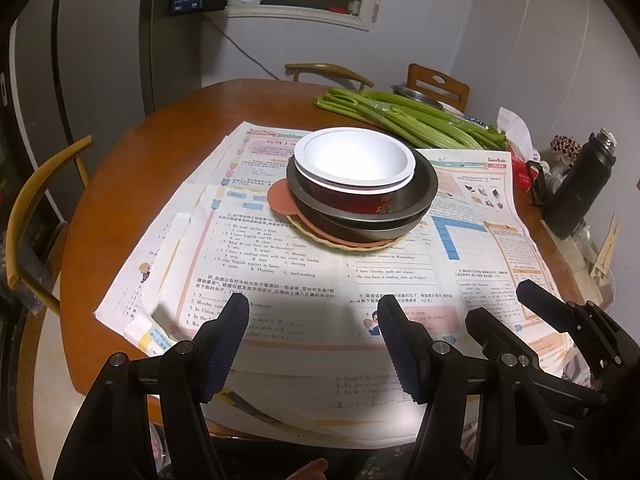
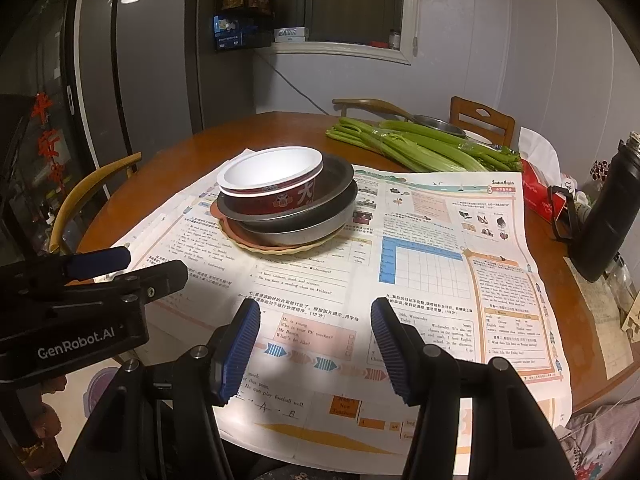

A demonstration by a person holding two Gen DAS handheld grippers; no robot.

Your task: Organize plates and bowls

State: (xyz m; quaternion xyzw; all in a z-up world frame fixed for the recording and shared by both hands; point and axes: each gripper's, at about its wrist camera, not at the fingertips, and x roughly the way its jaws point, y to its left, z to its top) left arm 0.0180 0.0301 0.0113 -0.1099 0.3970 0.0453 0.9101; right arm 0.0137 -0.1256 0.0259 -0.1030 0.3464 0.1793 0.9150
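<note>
Nearest the lens in each wrist view we see blue ribbed fingers spread wide with nothing between them: the left gripper (image 1: 312, 344) and the right gripper (image 2: 316, 346) both hover low over the printed worksheets (image 2: 420, 248) that cover the round wooden table (image 1: 132, 168). Beyond them, we find the task's crockery gathered in one stack. From the bottom it reads: a pale wicker-edged plate (image 1: 340, 245), a terracotta plate (image 1: 282, 200), two nested metal pans (image 2: 320, 216), and a red bowl with a white interior (image 1: 354, 162) on top, seated slightly off-centre toward the left.

The stack lies ahead of both grippers, near the table's middle. From the left gripper it sits almost straight ahead; from the right gripper it lies ahead and to the left. We judge the left gripper to have the squarer line. The pieces are round, so no long axis governs the approach; only the rims offer a hold.

We note that such a stack fits either pieces collected already or a pile awaiting sorting. Celery (image 1: 404, 116) lies behind, well apart.
</note>
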